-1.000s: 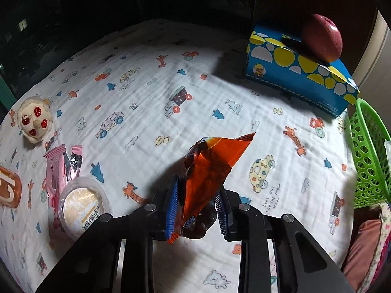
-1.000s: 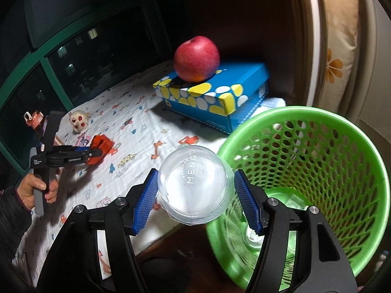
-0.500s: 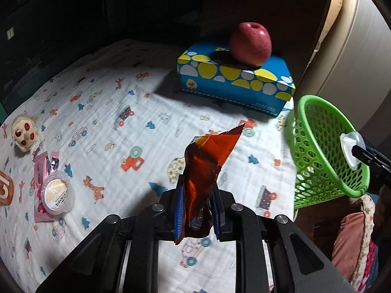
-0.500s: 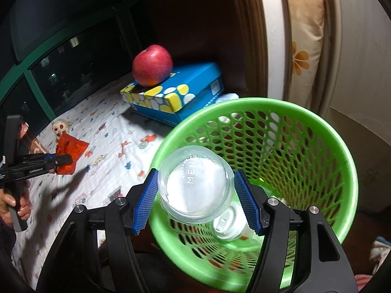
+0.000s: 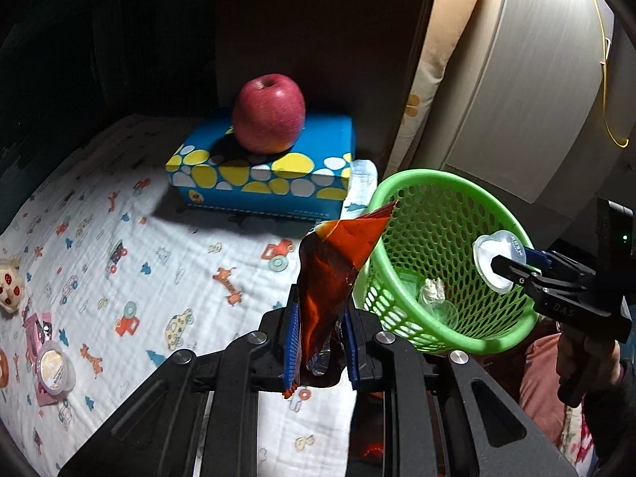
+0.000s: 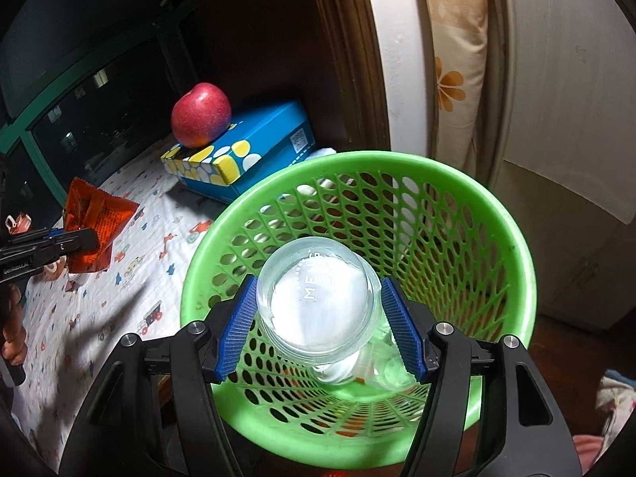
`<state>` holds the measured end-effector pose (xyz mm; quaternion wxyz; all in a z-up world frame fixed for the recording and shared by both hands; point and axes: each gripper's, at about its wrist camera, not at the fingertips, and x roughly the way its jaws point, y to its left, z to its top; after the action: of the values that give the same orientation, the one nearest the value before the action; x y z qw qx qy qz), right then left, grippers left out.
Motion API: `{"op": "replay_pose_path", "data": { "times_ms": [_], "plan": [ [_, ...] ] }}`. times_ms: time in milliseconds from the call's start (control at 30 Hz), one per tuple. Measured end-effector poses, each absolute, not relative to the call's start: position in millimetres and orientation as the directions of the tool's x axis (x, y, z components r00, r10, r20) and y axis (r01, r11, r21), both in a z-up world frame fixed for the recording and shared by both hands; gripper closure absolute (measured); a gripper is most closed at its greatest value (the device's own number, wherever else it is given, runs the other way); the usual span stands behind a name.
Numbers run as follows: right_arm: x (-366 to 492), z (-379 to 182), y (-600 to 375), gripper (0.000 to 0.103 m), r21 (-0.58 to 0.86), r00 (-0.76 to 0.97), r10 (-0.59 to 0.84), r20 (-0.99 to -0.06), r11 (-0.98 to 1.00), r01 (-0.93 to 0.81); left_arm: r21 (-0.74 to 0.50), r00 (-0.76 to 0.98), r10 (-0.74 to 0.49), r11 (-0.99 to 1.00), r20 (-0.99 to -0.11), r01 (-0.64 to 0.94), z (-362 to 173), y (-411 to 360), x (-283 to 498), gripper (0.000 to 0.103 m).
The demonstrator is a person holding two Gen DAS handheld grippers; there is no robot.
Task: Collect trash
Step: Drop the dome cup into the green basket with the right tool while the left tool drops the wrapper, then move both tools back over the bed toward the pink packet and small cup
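- Change vs a second ago: right gripper (image 6: 320,328) has carried the clear plastic dome cup with white "MENG" print (image 6: 318,298) from beside the green perforated plastic basket (image 6: 512,246) to over its mouth. Left gripper (image 5: 320,342) has swung the crinkled orange foil snack wrapper (image 5: 332,274) from mid-cloth to just beside the basket rim.
- Meaning: both items look staged for the drop; the cup seems ready to release, while the wrapper probably needs a bit more travel over the rim.
- Right gripper: jaws spread about the cup's width, blue pads (image 6: 238,328) pinching the cup's sides. Cup hangs above the basket interior, not touching the mesh as far as visible.
- Left gripper: jaws nearly together, pinching the wrapper's lower end; its top corner overlaps the basket's near rim in the left wrist view, contact cannot be told.
- Basket already holds pale clear trash at the bottom (image 5: 433,298).
- Still out on the printed white cloth (image 5: 159,278): a round foil-lidded tub (image 5: 55,365) on pink packets, far left.
- Red apple (image 5: 269,113) on the blue spotted tissue box (image 5: 270,167): likely not trash.
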<state>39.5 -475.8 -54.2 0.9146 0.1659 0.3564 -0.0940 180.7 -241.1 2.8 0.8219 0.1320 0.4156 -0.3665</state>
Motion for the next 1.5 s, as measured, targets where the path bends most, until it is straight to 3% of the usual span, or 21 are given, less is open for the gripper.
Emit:
{"op": "replay_pose_path", "data": {
  "times_ms": [133, 833, 933, 1000, 1033, 1500],
  "plan": [
    [33.5, -50.9, -483.6, 0.032, 0.243, 0.735, -0.065, -0.675, 0.921, 0.305, -0.095, 0.363, -0.513, 0.667, -0.778, 0.739, 6.0, -265.5, 172.6, 0.084],
    [-14.5, -28.9, -509.3, 0.028, 0.304, 0.788, -0.096, -0.608, 0.888, 0.344, -0.181, 0.221, -0.547, 0.587, -0.807, 0.789, -19.4, -364.2, 138.7, 0.083],
    [-19.4, -28.3, -511.6, 0.028, 0.310, 0.791, -0.099, -0.604, 0.885, 0.348, -0.190, 0.210, -0.544, 0.588, -0.812, 0.787, -23.0, -371.2, 135.6, 0.075],
    [-22.4, -28.4, -513.3, 0.028, 0.317, 0.792, -0.099, -0.602, 0.882, 0.350, -0.192, 0.213, -0.541, 0.596, -0.814, 0.780, -24.3, -372.8, 135.0, 0.052],
    [-23.6, -28.0, -514.1, 0.028, 0.319, 0.793, -0.098, -0.601, 0.880, 0.351, -0.191, 0.220, -0.544, 0.599, -0.810, 0.778, -24.0, -373.1, 133.8, 0.049],
    [-26.7, -26.0, -500.1, 0.024, 0.314, 0.798, -0.072, -0.598, 0.895, 0.316, -0.191, 0.292, -0.512, 0.696, -0.808, 0.692, -24.0, -320.5, 142.1, 0.039]
  ]
}}
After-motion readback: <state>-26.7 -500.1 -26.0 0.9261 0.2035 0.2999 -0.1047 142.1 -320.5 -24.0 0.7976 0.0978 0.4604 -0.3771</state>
